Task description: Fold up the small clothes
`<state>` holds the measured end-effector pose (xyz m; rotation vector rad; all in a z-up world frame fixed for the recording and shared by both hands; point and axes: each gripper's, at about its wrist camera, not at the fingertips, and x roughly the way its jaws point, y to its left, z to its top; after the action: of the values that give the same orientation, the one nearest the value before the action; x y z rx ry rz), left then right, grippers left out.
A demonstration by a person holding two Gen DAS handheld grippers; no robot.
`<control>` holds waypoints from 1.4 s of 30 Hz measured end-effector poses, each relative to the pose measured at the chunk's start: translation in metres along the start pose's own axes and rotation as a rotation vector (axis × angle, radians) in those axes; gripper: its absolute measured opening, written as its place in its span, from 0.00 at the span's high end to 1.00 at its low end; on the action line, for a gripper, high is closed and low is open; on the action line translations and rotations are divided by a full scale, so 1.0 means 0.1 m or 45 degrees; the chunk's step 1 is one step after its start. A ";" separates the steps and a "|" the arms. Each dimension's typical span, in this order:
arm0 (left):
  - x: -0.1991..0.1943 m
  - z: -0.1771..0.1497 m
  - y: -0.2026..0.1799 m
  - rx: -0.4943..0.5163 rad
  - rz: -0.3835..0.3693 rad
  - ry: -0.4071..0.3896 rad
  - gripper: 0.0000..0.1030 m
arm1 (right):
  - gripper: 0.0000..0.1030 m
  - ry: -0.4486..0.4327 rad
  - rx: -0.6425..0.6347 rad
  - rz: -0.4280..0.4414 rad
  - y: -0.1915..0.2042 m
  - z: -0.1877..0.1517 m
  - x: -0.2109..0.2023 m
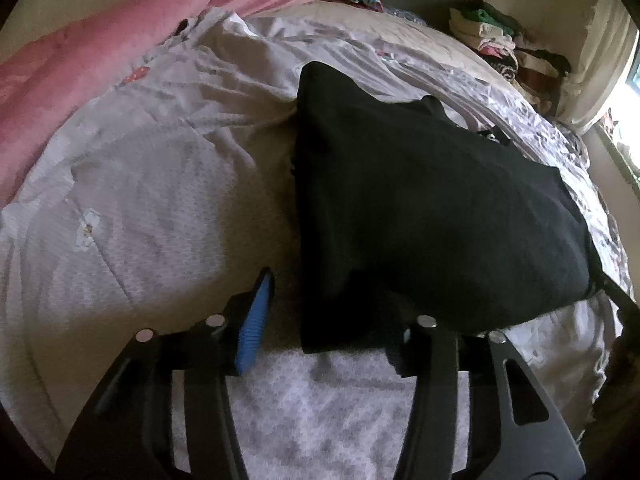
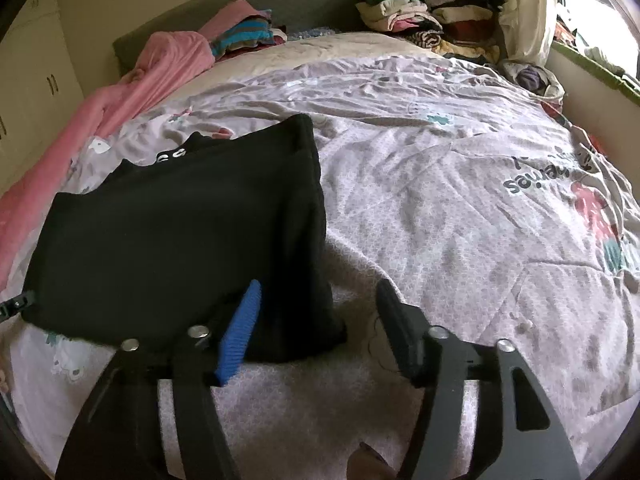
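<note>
Bedspread (image 2: 440, 200) carries our black garment (image 2: 180, 220), apparently folded once already; both tongs (image 1: 332, 320) (image 2: 316, 320) gape apart at its near edge.

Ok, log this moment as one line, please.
scene: black folded fabric garment flat on floral quilted bedspread | left tongs: open, at its near edge | right tongs: open, empty | fold: appears done

left wrist: low, close over bed (image 1: 140, 220), facing headboard | right wrist: same | shared: black garment (image 1: 420, 208)
</note>
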<state>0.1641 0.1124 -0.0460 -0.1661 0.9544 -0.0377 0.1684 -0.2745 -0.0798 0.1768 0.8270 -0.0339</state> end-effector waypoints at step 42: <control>-0.45 -0.20 -0.40 0.097 0.032 -0.171 0.09 | 0.05 -0.211 -0.091 0.027 0.20 -0.11 -0.73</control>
<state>0.1232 0.0748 -0.0145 -0.0849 0.8196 -0.0395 0.1135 -0.2559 -0.0308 0.1137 0.6597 0.0010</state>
